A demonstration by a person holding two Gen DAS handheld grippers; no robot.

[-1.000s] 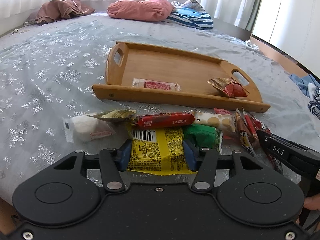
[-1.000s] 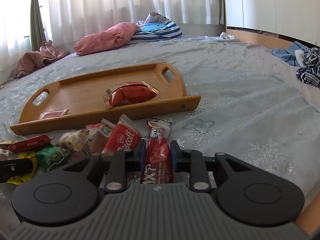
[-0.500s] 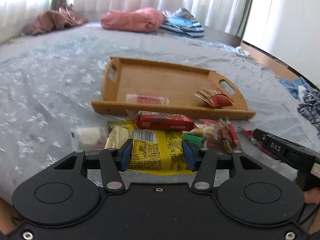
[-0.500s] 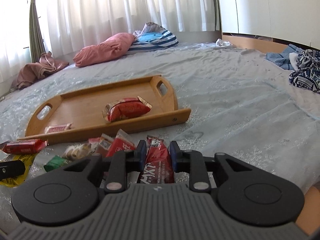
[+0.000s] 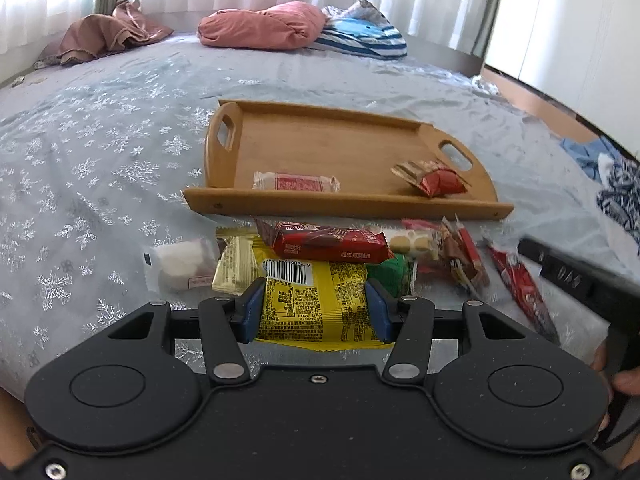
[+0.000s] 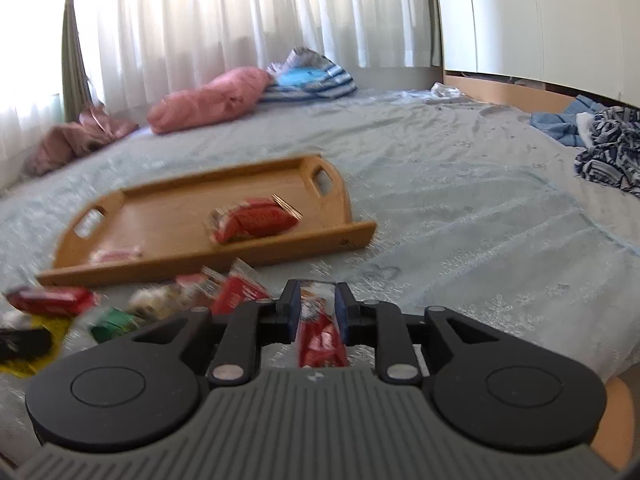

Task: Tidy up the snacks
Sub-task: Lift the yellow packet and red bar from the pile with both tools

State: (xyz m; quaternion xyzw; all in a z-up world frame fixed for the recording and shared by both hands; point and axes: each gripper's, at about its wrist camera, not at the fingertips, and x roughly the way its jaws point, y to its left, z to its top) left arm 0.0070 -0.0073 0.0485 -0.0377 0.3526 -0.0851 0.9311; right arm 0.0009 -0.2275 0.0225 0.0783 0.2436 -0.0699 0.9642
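I'm working over a bed [image 5: 100,128] covered in a pale blue sheet printed with silver snowflakes. White curtains [image 6: 240,20] hang along the far wall, with a pink pillow [image 5: 264,26] and striped bedding [image 5: 360,38] below them.

A wooden tray [image 5: 320,200] sits mid-bed holding 2 snacks: a clear-and-red wrapped bar [image 5: 296,181] near its front rail and a red-and-gold packet [image 5: 434,178] toward its right handle.

My left gripper [image 5: 314,312] is clamped on a yellow packet [image 5: 316,304], both blue pads pressing its sides; a barcode and dense small print face me, too fine to read. A red bar [image 5: 332,242] lies across its far end.

My right gripper [image 6: 318,316] has a slim red packet [image 6: 320,336] between its pads, and the jaws are opening; whether they press on it, I can't tell. Its lettering is blurred.
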